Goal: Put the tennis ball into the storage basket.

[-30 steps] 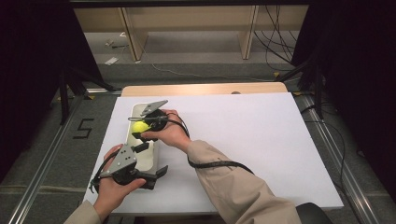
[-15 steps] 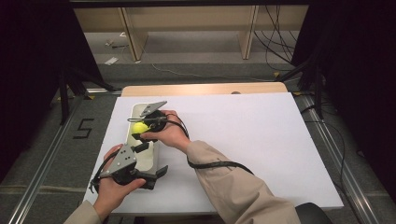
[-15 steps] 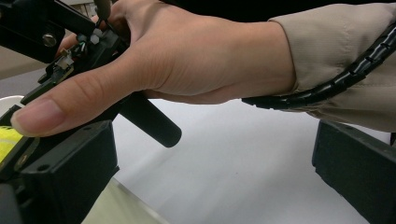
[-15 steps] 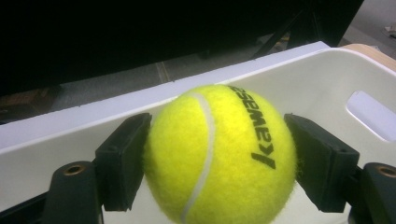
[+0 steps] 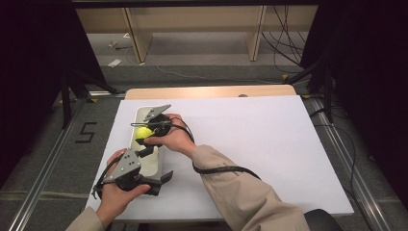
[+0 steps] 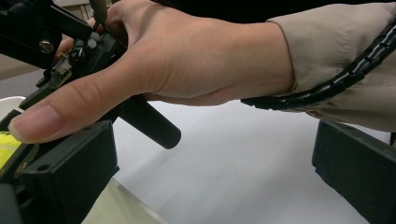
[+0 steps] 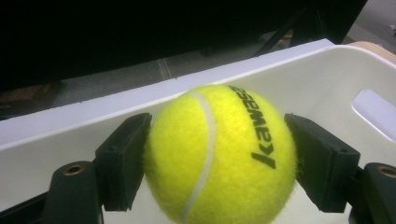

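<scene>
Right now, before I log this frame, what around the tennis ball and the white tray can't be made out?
- Tray floor under the tennis ball: right gripper view, hidden by the ball; touching or held above, I cannot tell.
- Near end of the white tray: high view, covered by the left gripper.
- Right gripper jaws: high view, too small and partly under the hand.
- Ball in left gripper view: cut off at the left edge.

tennis ball (image 7: 219,154) underside (and jaw bases) cut off below
</scene>
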